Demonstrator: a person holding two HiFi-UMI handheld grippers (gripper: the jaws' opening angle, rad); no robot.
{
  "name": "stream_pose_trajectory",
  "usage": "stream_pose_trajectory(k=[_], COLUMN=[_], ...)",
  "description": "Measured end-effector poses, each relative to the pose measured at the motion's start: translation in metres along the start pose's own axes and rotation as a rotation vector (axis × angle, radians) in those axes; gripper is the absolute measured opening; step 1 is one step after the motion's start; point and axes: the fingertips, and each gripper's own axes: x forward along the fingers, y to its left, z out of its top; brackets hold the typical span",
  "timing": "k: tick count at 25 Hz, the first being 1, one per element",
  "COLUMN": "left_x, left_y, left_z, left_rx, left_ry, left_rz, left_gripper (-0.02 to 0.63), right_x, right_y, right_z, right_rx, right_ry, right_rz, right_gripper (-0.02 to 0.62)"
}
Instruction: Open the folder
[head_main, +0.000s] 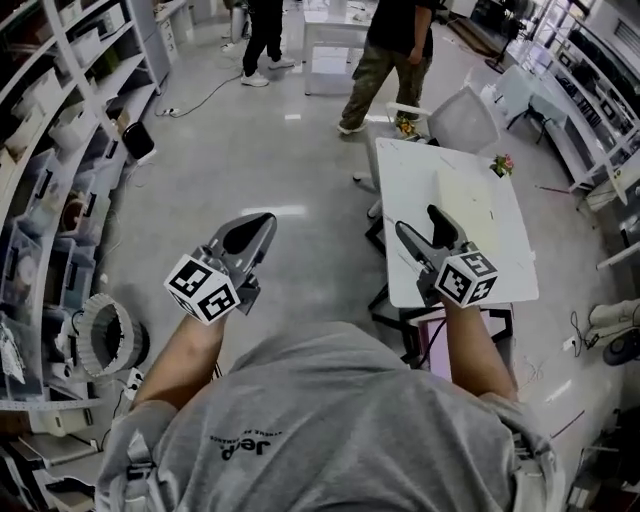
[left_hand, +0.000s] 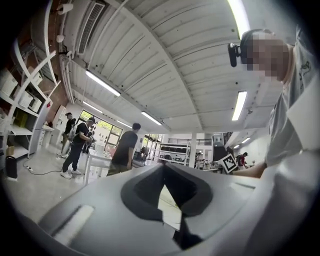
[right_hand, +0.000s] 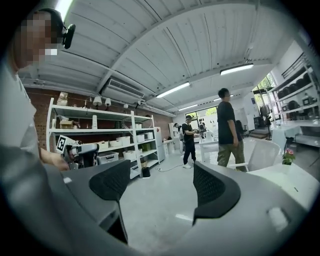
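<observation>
A pale yellow folder (head_main: 468, 200) lies flat and closed on the white table (head_main: 420, 170) ahead and to the right. My right gripper (head_main: 417, 220) hovers over the table's near left edge, a little short of the folder. Its jaws stand apart, and the right gripper view (right_hand: 162, 187) shows only floor between its dark pads (right_hand: 212, 187). My left gripper (head_main: 262, 222) is held over the floor left of the table, far from the folder. The left gripper view (left_hand: 167, 187) shows its jaws together with only a thin pale slit between them.
A white chair (head_main: 462, 118) stands at the table's far end. Small flower pots (head_main: 503, 163) (head_main: 405, 125) sit near the far corners. Shelving with bins (head_main: 60, 130) runs along the left. Two people (head_main: 392, 50) (head_main: 262, 35) stand farther off. A second chair (head_main: 440, 335) is tucked under the table's near edge.
</observation>
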Motion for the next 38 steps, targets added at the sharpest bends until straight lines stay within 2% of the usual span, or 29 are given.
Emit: stream_pose_trajectory(k=[8,17,21,27,31,35,38], left_x=[0.036,0.091,0.117,0.193,0.238,0.276,0.299], left_y=[0.108,0.164,0.194,0.221,0.235,0.246,0.247], left_z=[0.02,0.012,0.004,-0.007,-0.017,-0.024,-0.028], left_rx=[-0.001,-0.022,-0.014,0.006,-0.011,-0.021,-0.042], left_ry=[0.033,0.053,0.067,0.096,0.109,0.118,0.136], left_rz=[-0.067,-0.062,-0.036,0.033,0.055,0.015,-0.08], left_gripper=[0.058,0.058,0.058,0.058,0.058,0.058,0.058], right_x=[0.1,0.153,0.193,0.243,0.268,0.277,0.268], right_y=[-0.02,-0.074,-0.101,-0.184,-0.222,-0.245,-0.255], right_z=[0.014,0.016,0.013,0.023,0.02,0.019,0.017], right_rx=[0.023,0.049,0.057,0.066,0.081,0.075,0.08], right_ry=[0.009,0.024,0.034,0.028,0.025,0.013,0.006], right_rz=[-0.068,-0.079,-0.048,0.018,0.047,0.021,-0.064], right_gripper=[0.373,0.373,0.373,0.373,0.373,0.373,0.373])
